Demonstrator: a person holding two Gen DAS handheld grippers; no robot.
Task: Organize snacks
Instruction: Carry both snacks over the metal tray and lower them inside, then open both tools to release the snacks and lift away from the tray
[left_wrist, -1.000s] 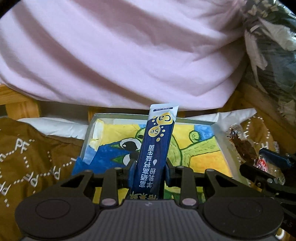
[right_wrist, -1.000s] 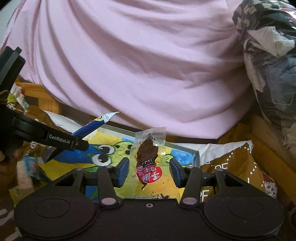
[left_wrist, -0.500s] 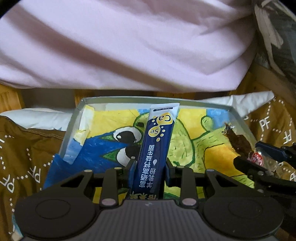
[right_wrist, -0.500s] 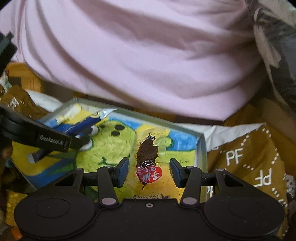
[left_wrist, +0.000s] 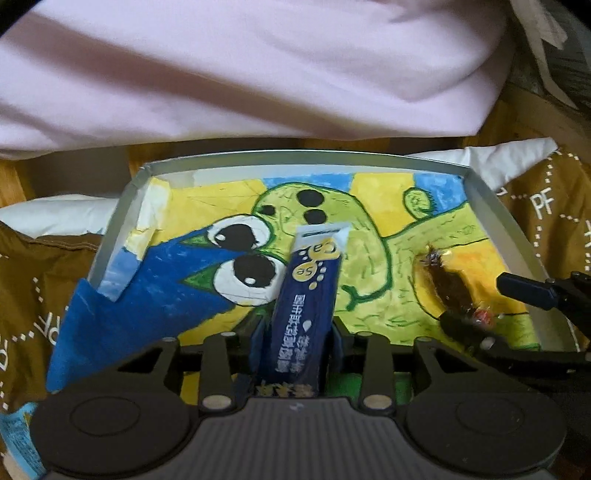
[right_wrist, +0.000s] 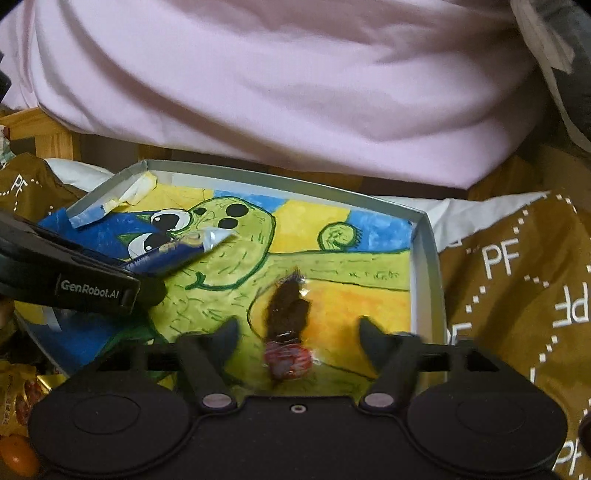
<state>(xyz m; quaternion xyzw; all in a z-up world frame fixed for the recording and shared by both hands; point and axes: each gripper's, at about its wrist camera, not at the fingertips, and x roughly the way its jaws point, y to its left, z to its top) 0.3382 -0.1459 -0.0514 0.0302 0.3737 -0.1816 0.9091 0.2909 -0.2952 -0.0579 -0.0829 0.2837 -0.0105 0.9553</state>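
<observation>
A shallow grey tray (left_wrist: 295, 154) (right_wrist: 428, 258) lined with a yellow, green and blue cartoon painting lies in front of both grippers. My left gripper (left_wrist: 297, 338) is shut on a dark blue stick packet (left_wrist: 310, 295) with a white tip, held low over the tray's middle. From the right wrist view, that blue stick packet (right_wrist: 177, 251) pokes in from the left. My right gripper (right_wrist: 299, 338) is open, its fingers (right_wrist: 371, 339) spread wide. A clear packet with a brown snack and red label (right_wrist: 288, 314) (left_wrist: 448, 284) lies on the tray floor between them.
A large pink cloth (left_wrist: 258, 66) hangs just above the tray's far rim. Brown fabric printed with white "PF" letters (right_wrist: 517, 295) surrounds the tray. Other snack packets (right_wrist: 22, 391) and an orange (right_wrist: 16, 458) sit at the lower left. Wooden frame (right_wrist: 44, 136) stands behind.
Both grippers have dropped toward the tray. The right gripper's fingers have spread apart, and the brown snack packet now rests on the tray floor. The left keeps its hold.
</observation>
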